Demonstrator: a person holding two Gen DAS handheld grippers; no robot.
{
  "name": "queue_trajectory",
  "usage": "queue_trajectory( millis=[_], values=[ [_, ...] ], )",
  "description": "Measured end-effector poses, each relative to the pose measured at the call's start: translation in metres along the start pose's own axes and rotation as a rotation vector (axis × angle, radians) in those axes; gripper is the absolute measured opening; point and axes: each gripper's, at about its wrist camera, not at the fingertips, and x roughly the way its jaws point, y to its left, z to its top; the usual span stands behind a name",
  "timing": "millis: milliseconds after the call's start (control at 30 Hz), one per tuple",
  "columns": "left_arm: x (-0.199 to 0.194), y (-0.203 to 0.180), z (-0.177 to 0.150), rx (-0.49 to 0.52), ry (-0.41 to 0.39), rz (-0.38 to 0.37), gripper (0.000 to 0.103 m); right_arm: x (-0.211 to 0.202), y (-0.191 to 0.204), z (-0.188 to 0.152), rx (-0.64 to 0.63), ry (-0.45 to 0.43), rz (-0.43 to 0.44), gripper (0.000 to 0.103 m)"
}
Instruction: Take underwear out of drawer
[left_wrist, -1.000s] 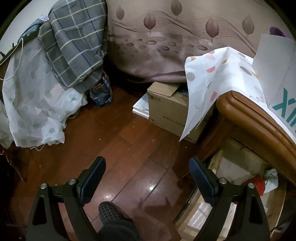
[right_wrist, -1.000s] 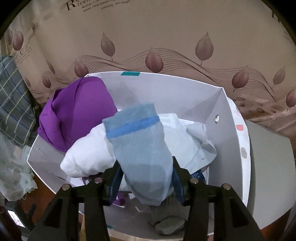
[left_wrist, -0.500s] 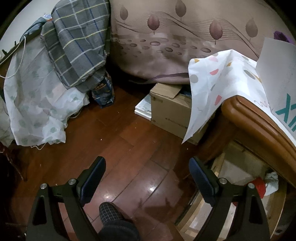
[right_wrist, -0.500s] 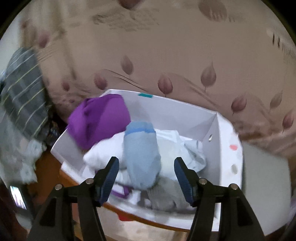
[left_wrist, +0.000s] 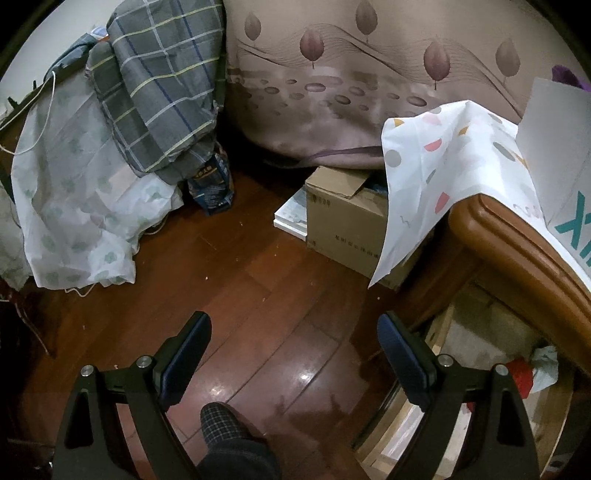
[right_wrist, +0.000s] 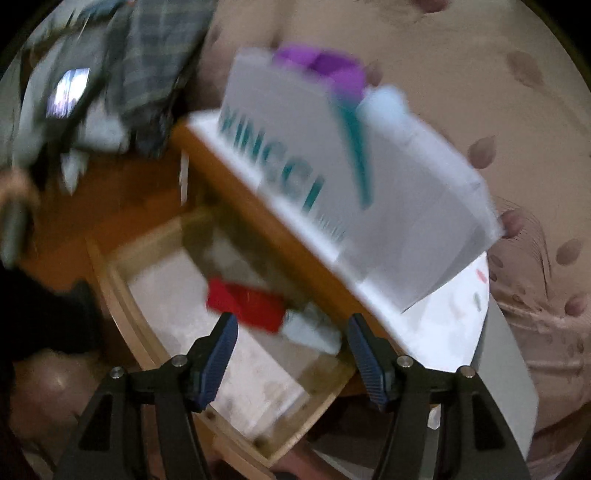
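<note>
Right gripper has swung away from the white box, where it hung over the heap of clothes a second ago, and now looks down into the open drawer; the blue piece it was clamped on is no longer between its pads; its jaws have just been opening and now stand moderately wide with nothing in them; right view is motion-blurred. Left gripper has not shifted; jaws wide, empty, over bare wood floor, drawer corner at its near right.

Task items: a red garment lies in the drawer just beyond the right fingertips, a pale blue-green one touching it on its right; both sit toward the drawer's far side, under the overhanging wooden top; same pair shows at the right edge of the left view, red and pale. Whether either is underwear, cannot tell through the blur.

Judgement, step in hand: descent for the next pick. To do well: let the hand settle before committing; bring the jaws down astride the red garment's bunched middle, not its edge; keep clear of the drawer wall and the overhang; close only once the pads flank cloth; lift straight toward the near side so the pale piece does not drag along.
</note>
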Motion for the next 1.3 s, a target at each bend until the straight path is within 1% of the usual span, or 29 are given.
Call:
queue_trajectory(
  millis=[67,133,167,200,233,367,433,500,700,767,867,900,933,1033,1167,1300],
  values=[
    [-0.001,-0.002,0.000,0.013,-0.001,0.004,0.090,0.025,0.015,-0.008,-0.084,0.025,-0.020,0.063],
    [-0.001,-0.004,0.000,0.023,-0.005,0.006,0.090,0.049,0.028,-0.017,-0.157,0.049,-0.054,0.056],
    [-0.001,-0.005,0.001,0.030,-0.008,0.007,0.090,0.065,0.032,-0.021,-0.189,0.068,-0.052,0.053],
    [-0.002,-0.006,0.001,0.037,-0.011,0.008,0.090,0.074,0.034,-0.023,-0.204,0.077,-0.059,0.046],
    [-0.002,-0.006,0.001,0.044,-0.015,0.013,0.090,0.085,0.034,-0.025,-0.218,0.087,-0.078,0.044],
    [0.000,-0.007,0.003,0.057,-0.020,0.027,0.090,0.119,0.037,-0.032,-0.290,0.095,-0.128,0.044],
    [0.002,-0.007,0.004,0.055,-0.016,0.026,0.090,0.136,0.037,-0.035,-0.321,0.108,-0.132,0.044],
    [0.001,-0.007,0.004,0.062,-0.018,0.028,0.090,0.147,0.039,-0.038,-0.356,0.109,-0.158,0.044],
    [0.002,-0.017,0.001,0.130,-0.040,0.051,0.090,0.176,0.051,-0.046,-0.475,0.089,-0.198,0.044],
    [0.003,-0.018,0.000,0.137,-0.037,0.056,0.090,0.181,0.051,-0.046,-0.484,0.081,-0.205,0.044],
    [0.004,-0.019,0.000,0.137,-0.033,0.051,0.090,0.187,0.045,-0.044,-0.450,0.084,-0.216,0.043],
    [0.004,-0.020,0.001,0.137,-0.033,0.051,0.090,0.187,0.047,-0.045,-0.458,0.075,-0.206,0.043],
    [0.004,-0.020,0.000,0.140,-0.034,0.052,0.090,0.189,0.049,-0.046,-0.469,0.080,-0.200,0.044],
    [0.004,-0.021,0.000,0.147,-0.033,0.054,0.090,0.196,0.051,-0.049,-0.483,0.086,-0.219,0.044],
    [0.005,-0.025,-0.001,0.162,-0.028,0.059,0.090,0.209,0.048,-0.049,-0.480,0.112,-0.229,0.044],
    [0.006,-0.027,-0.001,0.168,-0.029,0.059,0.090,0.221,0.046,-0.050,-0.482,0.131,-0.217,0.047]
  ],
)
